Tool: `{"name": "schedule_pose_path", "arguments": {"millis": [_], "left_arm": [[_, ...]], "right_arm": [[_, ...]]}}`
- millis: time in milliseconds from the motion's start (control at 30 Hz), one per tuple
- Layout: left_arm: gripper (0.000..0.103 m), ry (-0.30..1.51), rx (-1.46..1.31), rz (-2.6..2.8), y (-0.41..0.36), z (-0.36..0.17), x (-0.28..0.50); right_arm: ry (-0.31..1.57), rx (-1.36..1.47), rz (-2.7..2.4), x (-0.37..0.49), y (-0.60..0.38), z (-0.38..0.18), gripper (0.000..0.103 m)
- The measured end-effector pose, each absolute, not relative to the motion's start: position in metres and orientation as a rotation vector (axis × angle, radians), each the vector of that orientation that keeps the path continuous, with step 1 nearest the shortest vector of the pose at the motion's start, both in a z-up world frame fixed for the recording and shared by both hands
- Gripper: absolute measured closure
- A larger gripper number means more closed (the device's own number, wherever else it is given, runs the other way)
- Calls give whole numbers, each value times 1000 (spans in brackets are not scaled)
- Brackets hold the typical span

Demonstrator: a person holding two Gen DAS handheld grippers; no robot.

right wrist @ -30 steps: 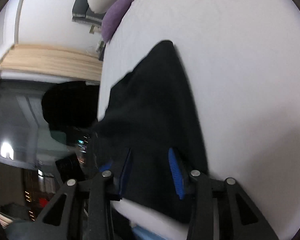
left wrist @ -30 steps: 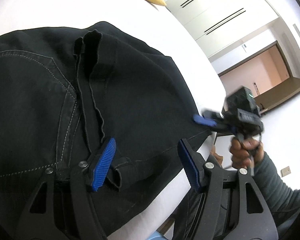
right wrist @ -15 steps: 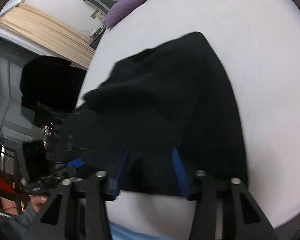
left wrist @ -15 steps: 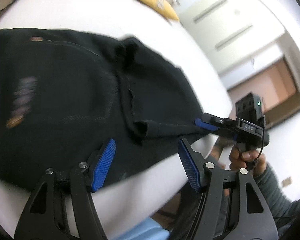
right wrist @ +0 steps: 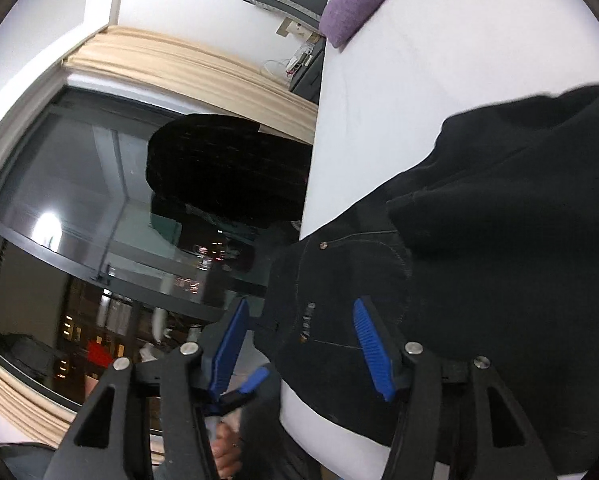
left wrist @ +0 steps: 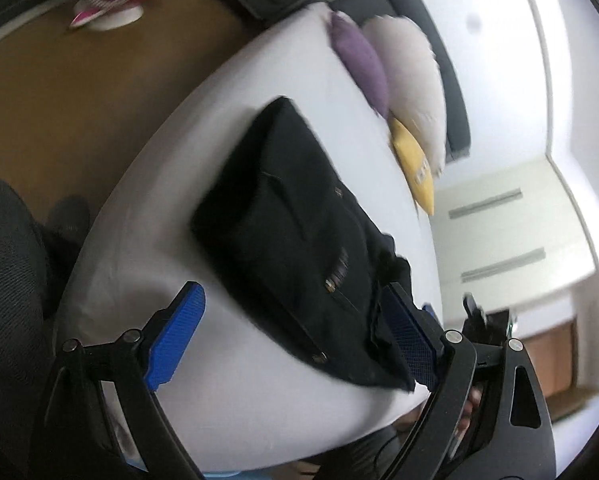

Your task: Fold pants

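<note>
The black pants lie folded in a thick bundle on the white bed, near its front edge. My left gripper is open and empty, raised in front of the bundle. In the right wrist view the pants fill the right side, with a pocket seam and rivet showing. My right gripper is open above the bundle's near edge, with nothing between its blue pads. The left gripper's blue tip shows low in that view.
A purple pillow, a white pillow and a yellow pillow sit at the bed's far end. Brown floor lies left of the bed. A dark window and beige curtain are beyond the bed's edge.
Both grippers have let go of the pants and pulled back and up from the bed. The pants now lie as a compact folded bundle.
</note>
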State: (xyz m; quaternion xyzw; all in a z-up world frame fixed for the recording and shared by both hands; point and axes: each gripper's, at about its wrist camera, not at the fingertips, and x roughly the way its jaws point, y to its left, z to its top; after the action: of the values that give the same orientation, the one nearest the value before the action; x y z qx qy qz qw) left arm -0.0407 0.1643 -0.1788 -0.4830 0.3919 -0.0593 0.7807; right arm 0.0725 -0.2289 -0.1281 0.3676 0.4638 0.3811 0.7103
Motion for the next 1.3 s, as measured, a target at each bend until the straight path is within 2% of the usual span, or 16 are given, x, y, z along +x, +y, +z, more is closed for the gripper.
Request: {"name": "schedule_pose_path", "arguments": {"millis": [200, 267, 300, 367, 433, 533, 567, 600, 667, 800, 833, 867, 900, 967, 1133, 1300], "left_arm": [[13, 809, -1184, -155, 173, -215, -15], [17, 787, -1214, -175, 176, -221, -8], [25, 782, -1229, -180, 180, -223, -6], [60, 803, -1262, -178, 182, -230, -1], [73, 814, -1281, -178, 186, -234, 0], [81, 812, -1290, -183, 188, -235, 1], [83, 807, -1285, -186, 188, -231, 2], [84, 803, -1273, -190, 188, -227, 2], [85, 787, -1216, -204, 187, -205, 2], [85, 766, -1135, -229, 178, -166, 10], [85, 759, -1115, -236, 175, -157, 12], [85, 753, -1074, -244, 170, -144, 15], [85, 749, -1042, -252, 165, -133, 18], [85, 737, -974, -275, 153, -109, 24], [85, 728, -746, -377, 89, -49, 48], [85, 753, -423, -520, -23, -16, 75]], "right_arm": [[1015, 901, 846, 51, -270, -130, 44], [1009, 943, 837, 54, -276, -135, 44], [1013, 960, 832, 56, -278, -137, 44], [1035, 994, 814, 60, -279, -148, 44], [1054, 1015, 783, 63, -279, -159, 44], [1172, 954, 669, 66, -275, -181, 42], [1228, 913, 618, 68, -272, -191, 56], [1249, 863, 577, 67, -271, -197, 79], [1233, 868, 570, 63, -275, -201, 86], [1191, 801, 568, 55, -269, -193, 87], [1194, 789, 561, 54, -268, -191, 86], [1201, 788, 550, 53, -267, -187, 78], [1188, 805, 552, 50, -268, -179, 58], [1116, 824, 571, 42, -273, -161, 31], [1074, 873, 634, 40, -295, -131, 28], [1035, 885, 711, 39, -319, -112, 28]]}}
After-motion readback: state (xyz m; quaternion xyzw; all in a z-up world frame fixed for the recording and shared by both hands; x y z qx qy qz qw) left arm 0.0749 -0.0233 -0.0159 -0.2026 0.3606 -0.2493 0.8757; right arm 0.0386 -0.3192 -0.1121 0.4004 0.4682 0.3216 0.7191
